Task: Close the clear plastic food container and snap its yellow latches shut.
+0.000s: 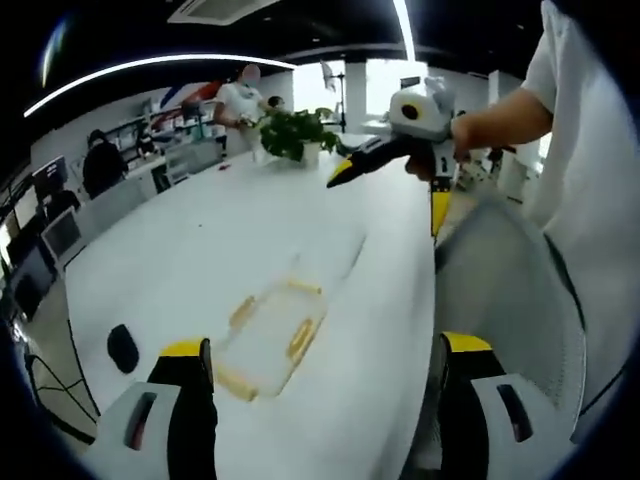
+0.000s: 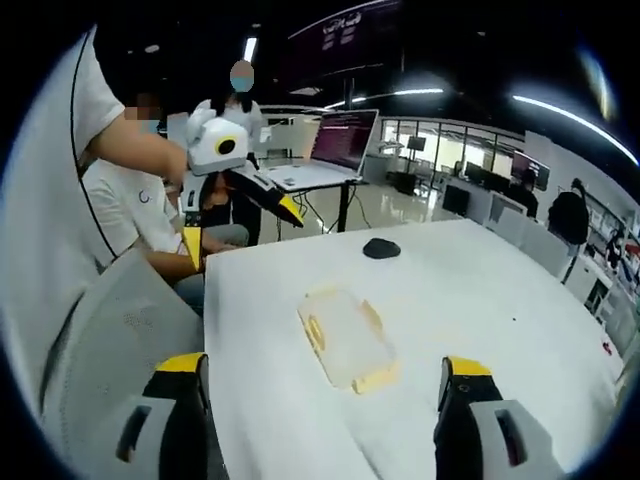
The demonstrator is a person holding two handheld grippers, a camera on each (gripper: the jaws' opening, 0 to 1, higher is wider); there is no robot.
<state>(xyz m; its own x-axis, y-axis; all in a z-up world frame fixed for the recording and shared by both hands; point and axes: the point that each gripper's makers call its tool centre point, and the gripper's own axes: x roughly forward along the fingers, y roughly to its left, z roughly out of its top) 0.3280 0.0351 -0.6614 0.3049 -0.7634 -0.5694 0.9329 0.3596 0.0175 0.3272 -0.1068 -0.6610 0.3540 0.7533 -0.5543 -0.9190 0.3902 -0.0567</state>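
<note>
The clear plastic container (image 1: 268, 338) lies flat on the white table (image 1: 200, 250), with yellow latches along its edges. The blur hides whether the latches are snapped down. My left gripper (image 1: 325, 345) hovers just short of it, jaws wide apart and holding nothing. The right gripper (image 1: 340, 178) hangs in a hand above the table's far right edge. In the right gripper view the container (image 2: 347, 338) sits ahead of my right gripper (image 2: 325, 362), which is open and holds nothing. The left gripper (image 2: 290, 212) is held up at the upper left.
A black mouse (image 1: 122, 347) (image 2: 380, 248) lies on the table beyond the container. A potted plant (image 1: 295, 132) stands at one end. A grey chair (image 2: 110, 330) is at the table's side. A laptop (image 2: 340, 140) is on a stand, and people sit or stand around.
</note>
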